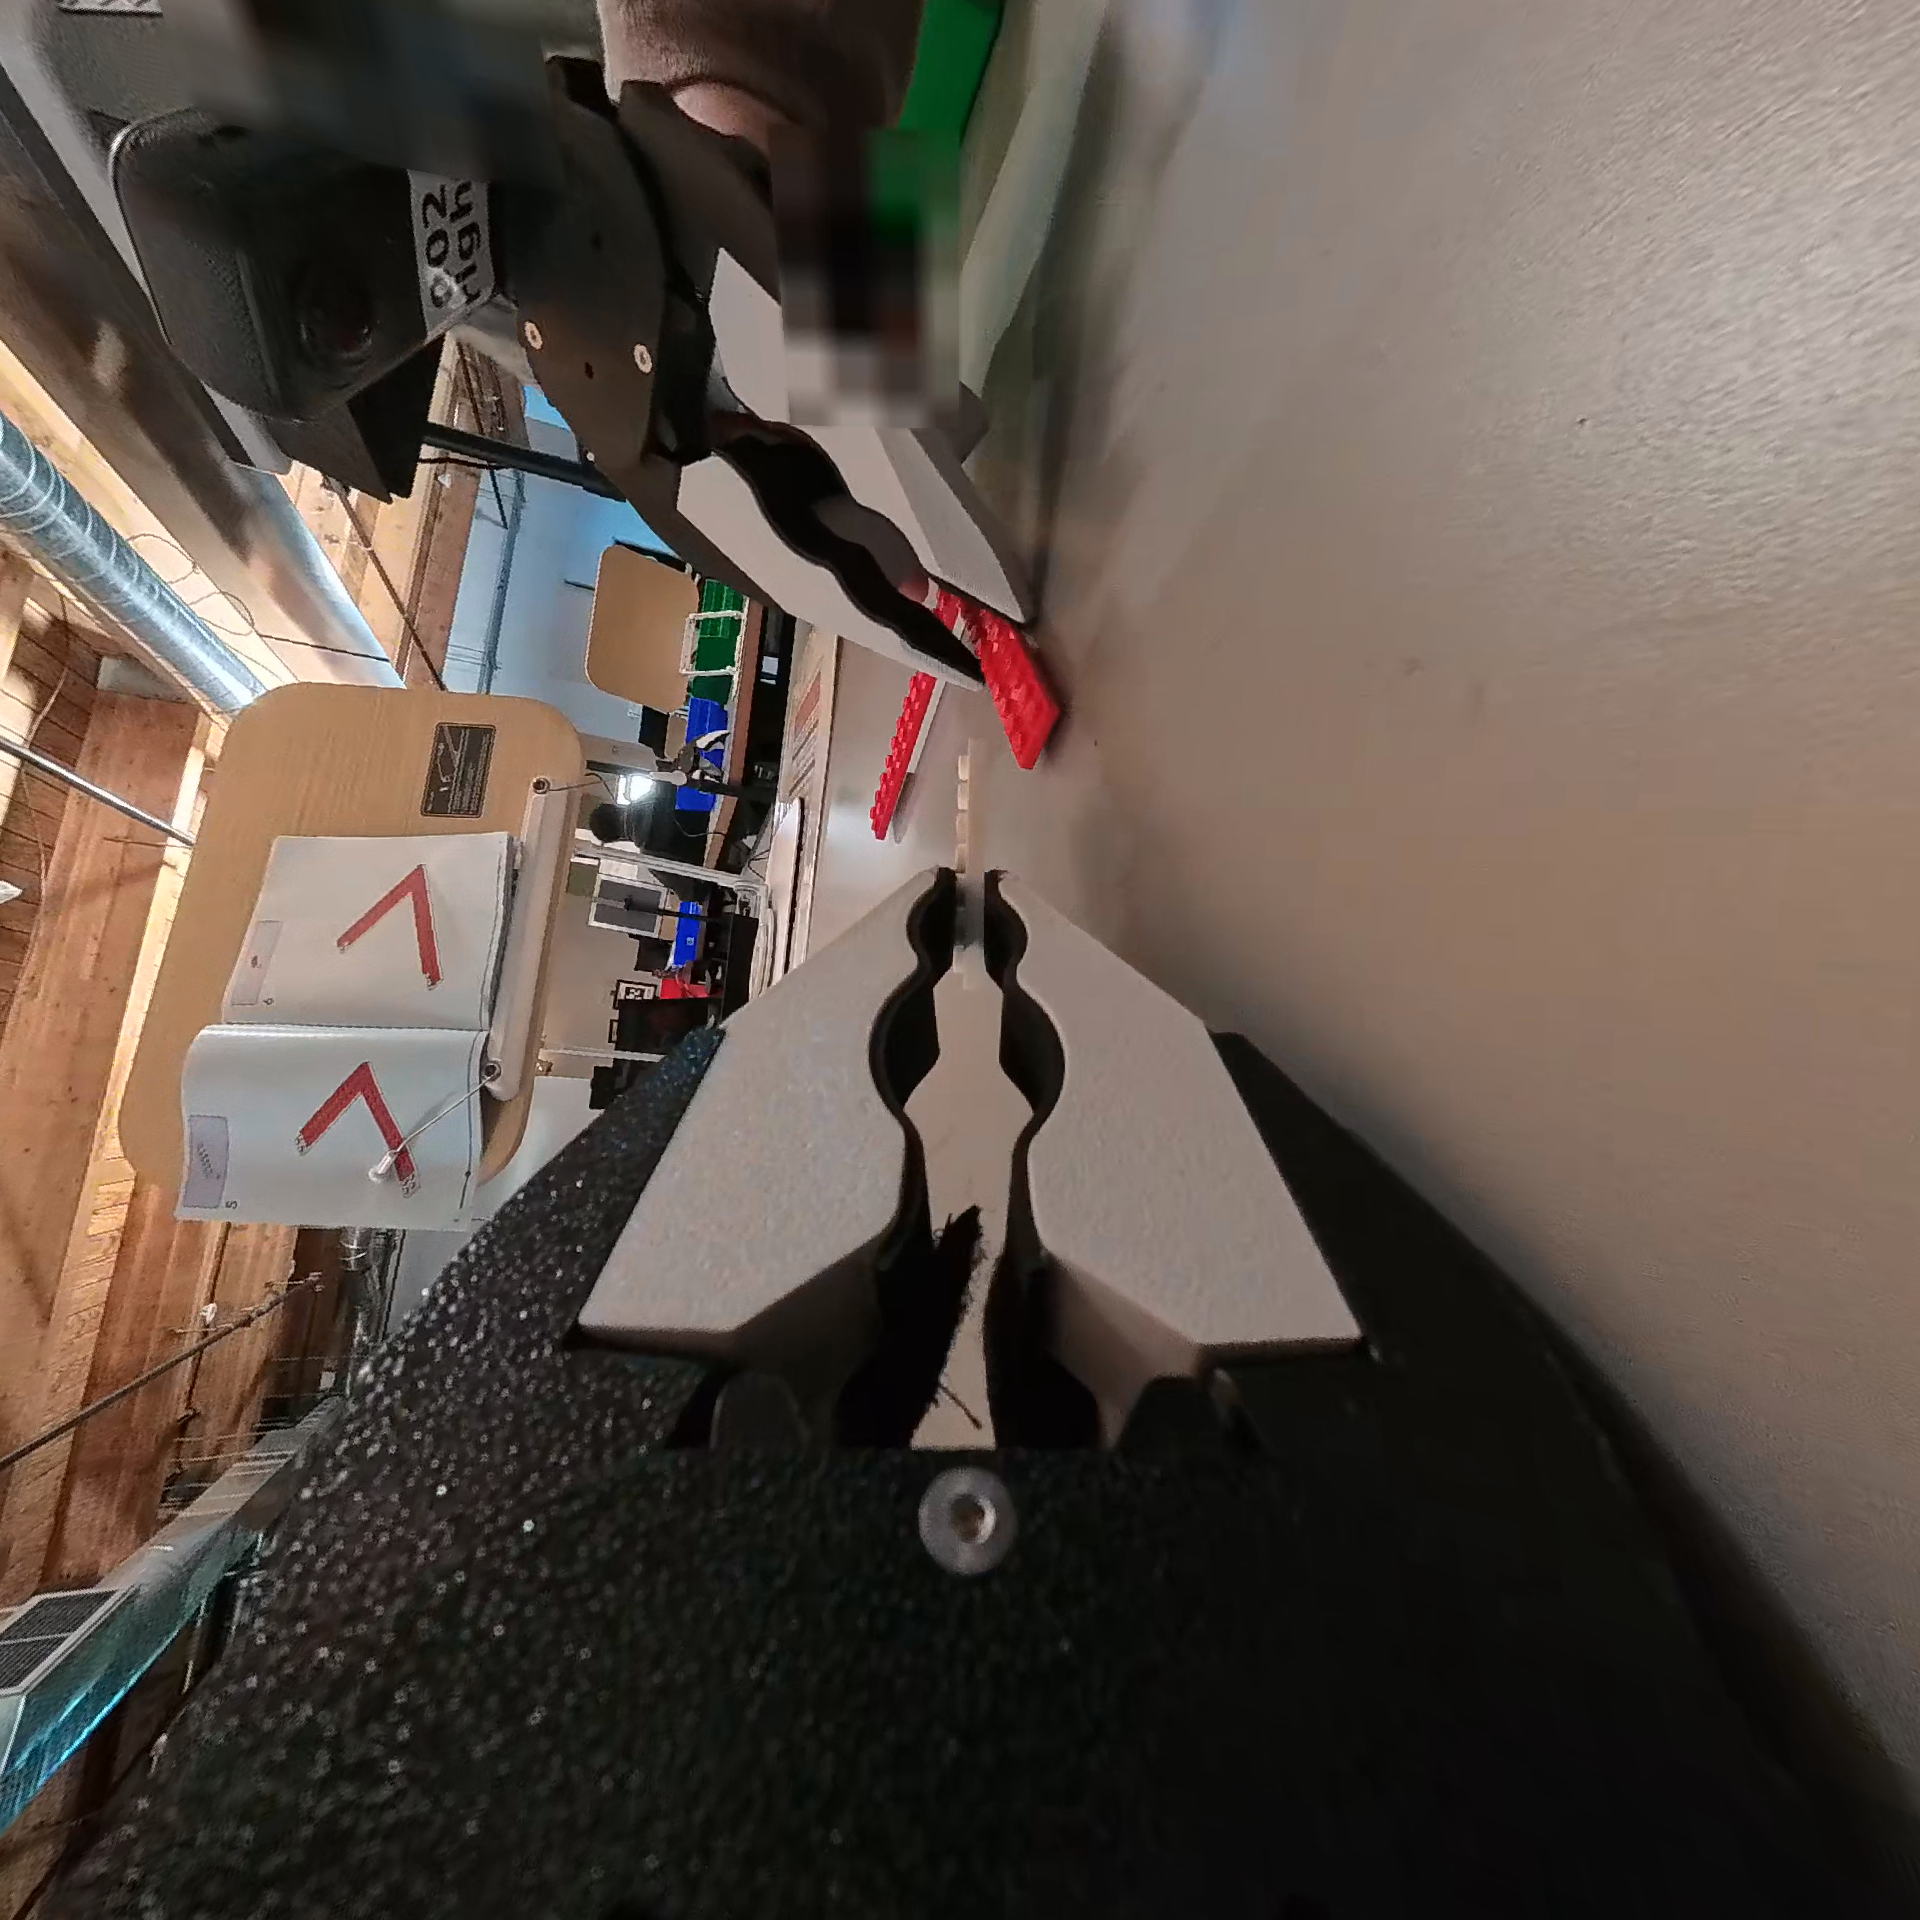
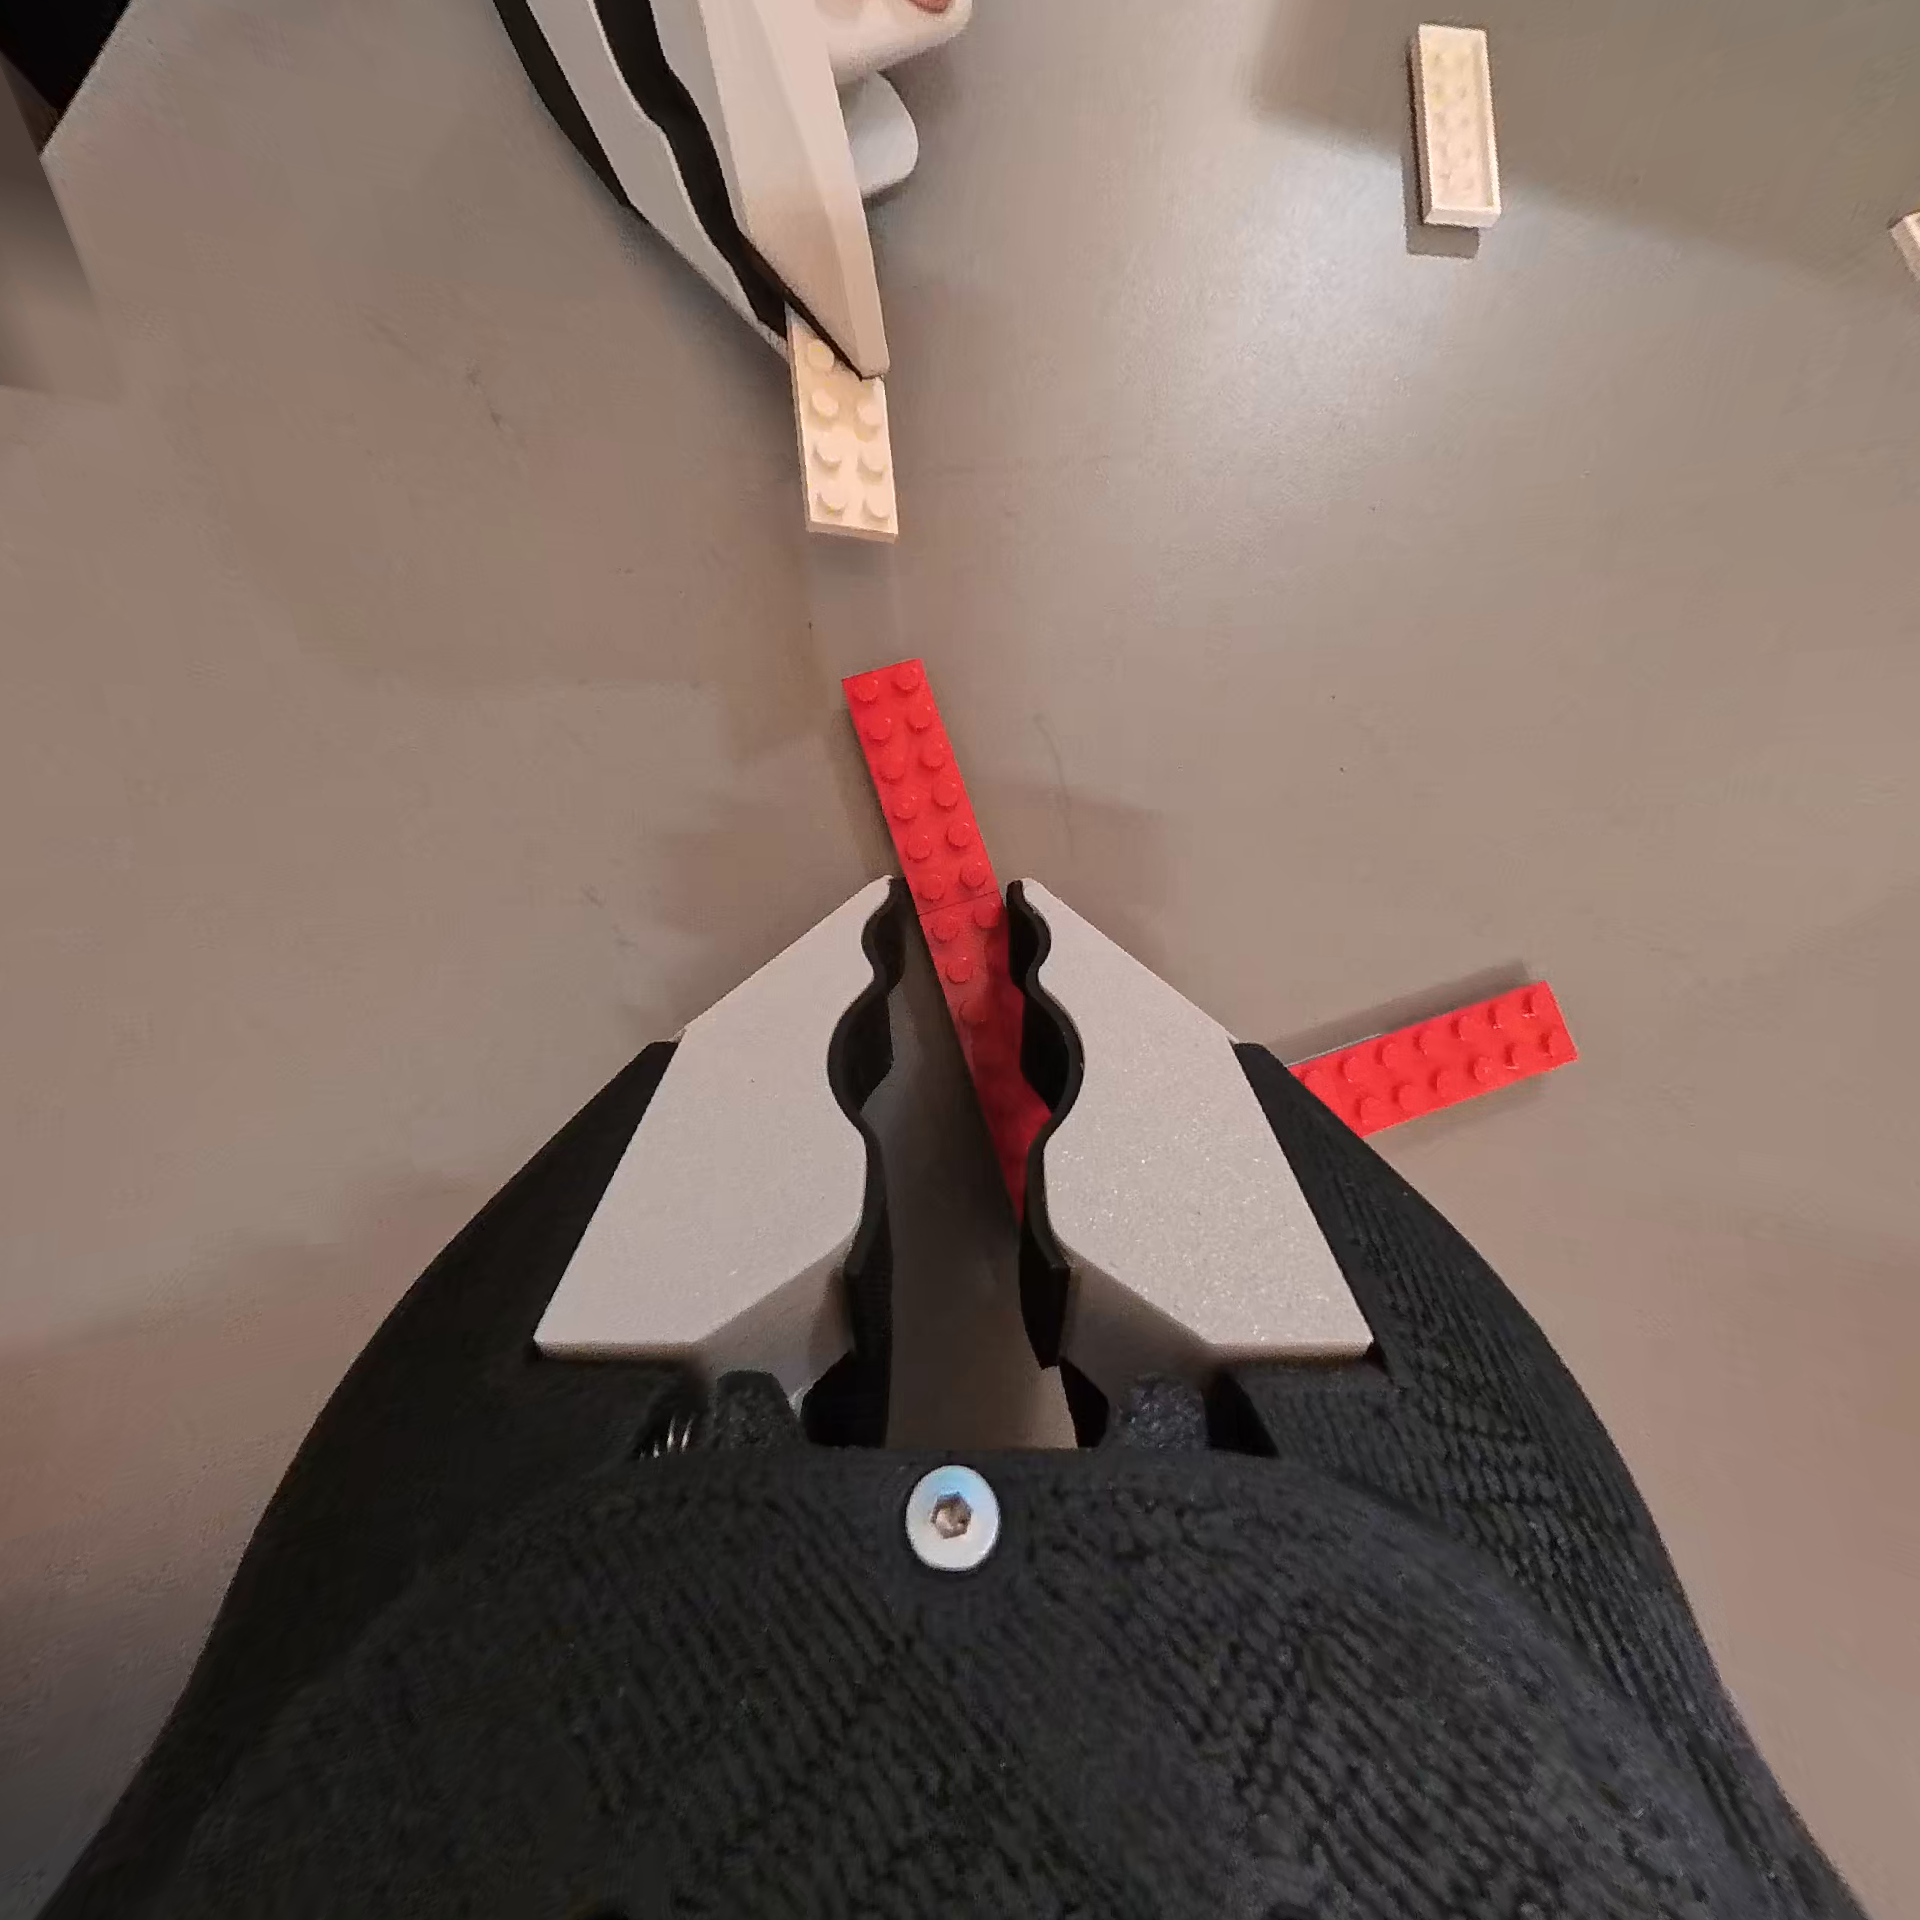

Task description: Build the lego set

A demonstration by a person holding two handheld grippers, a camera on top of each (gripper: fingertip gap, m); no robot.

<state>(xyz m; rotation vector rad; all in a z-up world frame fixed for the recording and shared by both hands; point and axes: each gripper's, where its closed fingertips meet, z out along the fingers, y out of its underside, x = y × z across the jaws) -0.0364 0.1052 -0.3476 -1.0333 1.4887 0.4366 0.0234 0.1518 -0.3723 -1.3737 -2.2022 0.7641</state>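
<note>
Left wrist view first. The left gripper (image 1: 968, 883) lies low along the grey tabletop (image 1: 1507, 727), its jaws drawn almost together on the near end of a white plate (image 1: 968, 805), which sticks out past the tips. I judge it is pinching the plate to carry it to the build. Farther off, the right gripper (image 1: 961, 639) reaches down over a red plate (image 1: 1023, 691) lying flat, and a second red strip (image 1: 906, 753) shows just left of it. At the far left an open instruction booklet (image 1: 358, 1023) leans on a wooden stand (image 1: 343, 748), each page showing a red V; that is probably the shape being copied, which would explain the two red pieces meeting at an angle.

Right wrist view next. The right gripper (image 2: 951, 894) looks down on the tabletop (image 2: 1455, 623) with its jaws a little apart, straddling the long red plate (image 2: 935, 821). The right pad seems to touch the plate's edge, the left pad stands just clear, so it steadies or lines up the piece without clamping it. I take this as bracing the red arm so it does not slide. The other red plate (image 2: 1455, 1055) runs off to the right from behind the gripper. Far ahead, the left gripper (image 2: 847, 353) holds the white plate (image 2: 847, 452) by one end, near the red plate's far tip but apart from it. Another white plate (image 2: 1455, 130) lies far right, loose.
</note>
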